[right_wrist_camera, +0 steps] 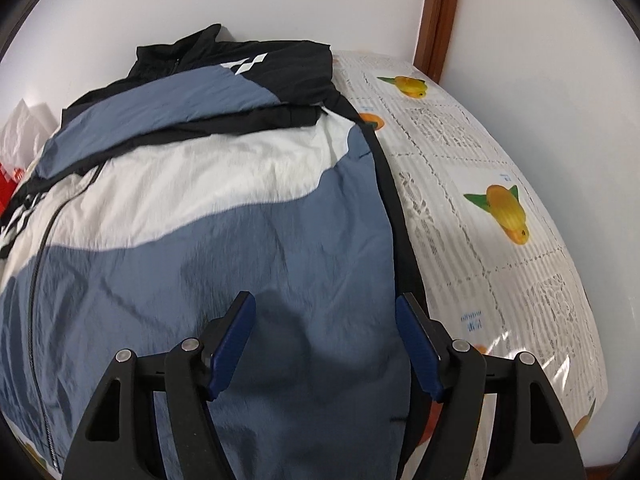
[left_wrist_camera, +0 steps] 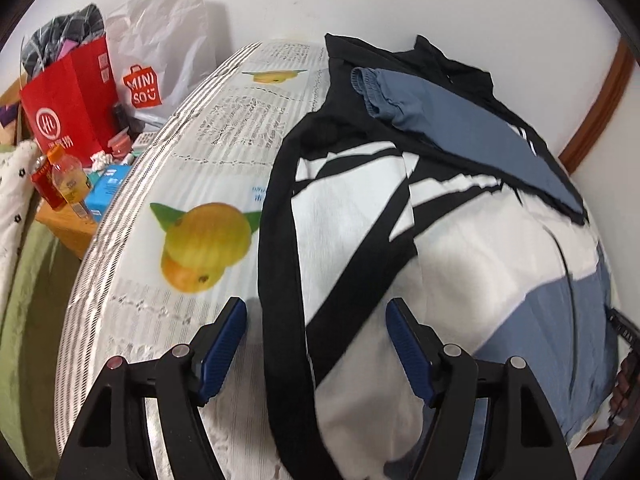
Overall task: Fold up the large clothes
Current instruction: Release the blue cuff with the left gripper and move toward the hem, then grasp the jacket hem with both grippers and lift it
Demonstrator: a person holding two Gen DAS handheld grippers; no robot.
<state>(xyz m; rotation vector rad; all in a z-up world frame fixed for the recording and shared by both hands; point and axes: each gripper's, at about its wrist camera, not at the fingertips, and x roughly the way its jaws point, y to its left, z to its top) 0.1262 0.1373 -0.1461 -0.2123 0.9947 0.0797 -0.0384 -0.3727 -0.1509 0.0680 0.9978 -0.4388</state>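
Observation:
A large jacket in blue, white and black (left_wrist_camera: 480,260) lies spread on a table, zip front up. One blue sleeve with an elastic cuff (left_wrist_camera: 440,120) is folded across its chest. My left gripper (left_wrist_camera: 316,312) is open above the jacket's black left edge, holding nothing. In the right wrist view the jacket (right_wrist_camera: 224,248) fills the left and middle. My right gripper (right_wrist_camera: 326,304) is open above the blue lower part near the jacket's black right edge, holding nothing.
The table has a cloth printed with oranges and text (left_wrist_camera: 192,184), also seen in the right wrist view (right_wrist_camera: 500,232). Left of the table stand a red paper bag (left_wrist_camera: 72,108), a white Miniso bag (left_wrist_camera: 160,60) and bottles (left_wrist_camera: 68,184). A white wall and brown door frame (right_wrist_camera: 440,12) lie behind.

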